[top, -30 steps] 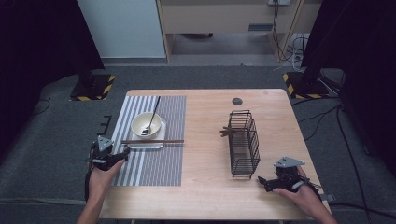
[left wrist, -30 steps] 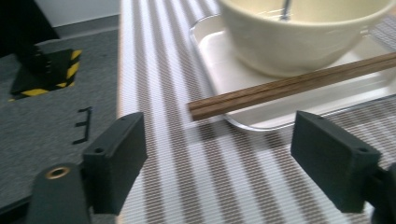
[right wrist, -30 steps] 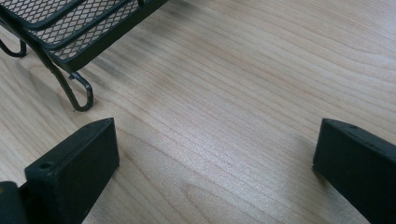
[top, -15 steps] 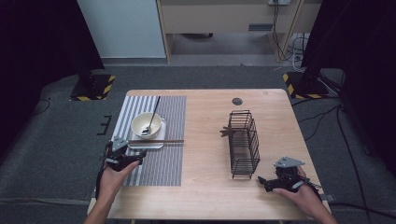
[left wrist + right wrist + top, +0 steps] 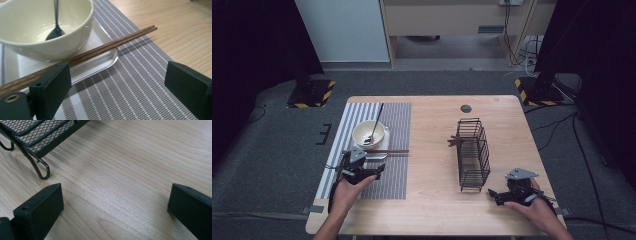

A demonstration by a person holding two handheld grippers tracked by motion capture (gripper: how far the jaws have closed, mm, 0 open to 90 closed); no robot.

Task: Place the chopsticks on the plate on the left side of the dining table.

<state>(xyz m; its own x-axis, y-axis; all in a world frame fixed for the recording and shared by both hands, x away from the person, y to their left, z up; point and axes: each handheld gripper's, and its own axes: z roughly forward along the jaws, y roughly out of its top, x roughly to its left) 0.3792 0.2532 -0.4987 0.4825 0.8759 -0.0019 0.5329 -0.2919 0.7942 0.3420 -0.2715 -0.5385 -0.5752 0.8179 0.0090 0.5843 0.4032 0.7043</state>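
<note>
Both tongs gape wide: left [image 5: 117,82] beside chopsticks [image 5: 100,48], right [image 5: 116,207] empty.

Wooden table [image 5: 432,200] carries striped placemat [image 5: 392,175] and wire rack [image 5: 473,155].

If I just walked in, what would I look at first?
Probably the cream bowl with a dark spoon in it, on a small white tray on the striped mat at the table's left. Brown chopsticks lie across the tray's edge, and the left gripper sits just before them, jaws just opened wide. A black wire basket stands to the right.
</note>
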